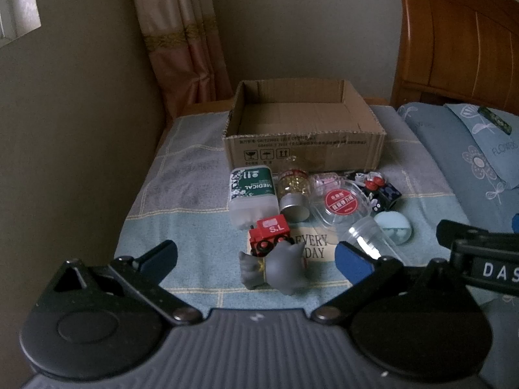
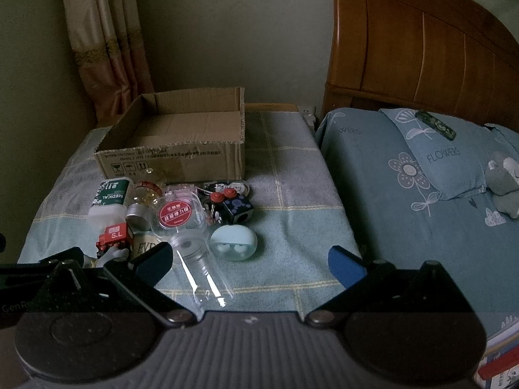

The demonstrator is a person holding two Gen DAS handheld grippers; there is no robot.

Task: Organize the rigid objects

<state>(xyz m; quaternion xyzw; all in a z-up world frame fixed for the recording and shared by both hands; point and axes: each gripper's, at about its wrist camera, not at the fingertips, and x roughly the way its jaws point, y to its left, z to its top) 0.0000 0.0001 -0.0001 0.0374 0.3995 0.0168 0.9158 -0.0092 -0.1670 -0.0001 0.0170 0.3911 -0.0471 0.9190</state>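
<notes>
Both sets of fingers spread wide, nothing between them: left gripper (image 1: 256,257), right gripper (image 2: 249,261). Empty cardboard box (image 1: 301,123) at frame centre on the checked blanket (image 1: 181,175). Clutter sits just below it: medical bottle (image 1: 252,194), red toy truck (image 1: 270,235), grey figurine (image 1: 279,267), clear jar (image 2: 199,269), blue round case (image 2: 233,241).

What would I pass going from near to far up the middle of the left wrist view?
Grey cat figurine → red toy train → green-labelled medical bottle → empty cardboard box.
</notes>
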